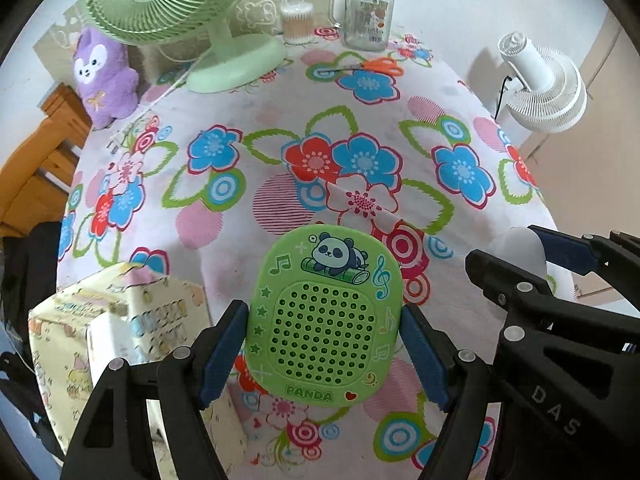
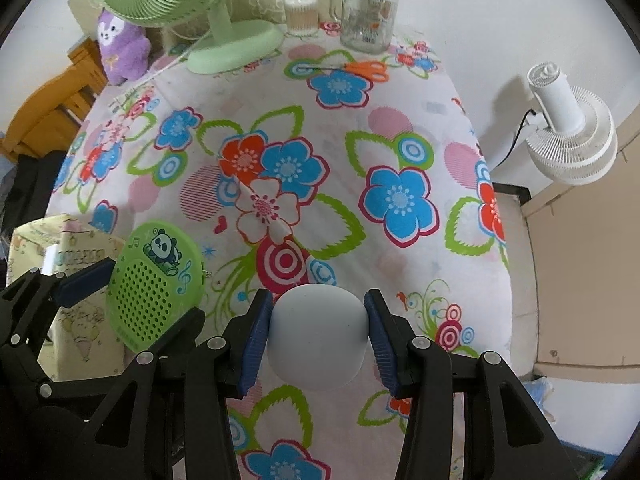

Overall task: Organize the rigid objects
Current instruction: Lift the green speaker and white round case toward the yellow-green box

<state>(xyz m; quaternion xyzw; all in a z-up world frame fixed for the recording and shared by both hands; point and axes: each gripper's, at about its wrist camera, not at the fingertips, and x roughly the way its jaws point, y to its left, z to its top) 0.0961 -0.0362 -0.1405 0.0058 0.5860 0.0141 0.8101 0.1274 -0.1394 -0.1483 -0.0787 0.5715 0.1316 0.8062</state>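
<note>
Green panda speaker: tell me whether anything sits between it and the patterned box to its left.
Nothing visible does. The left gripper is shut on the green panda speaker, and the patterned box sits just beyond the left finger with only tablecloth between. The right gripper, shut on the white rounded object, is on the opposite side.

A green desk fan (image 1: 168, 8), purple plush toy (image 1: 105, 74), cotton-swab container (image 1: 297, 20), glass mug jar (image 1: 368, 14) and orange-handled scissors (image 1: 372, 67) line the upper frame, while a white fan (image 1: 544, 84) hangs right of the floral tablecloth (image 1: 256, 120).
</note>
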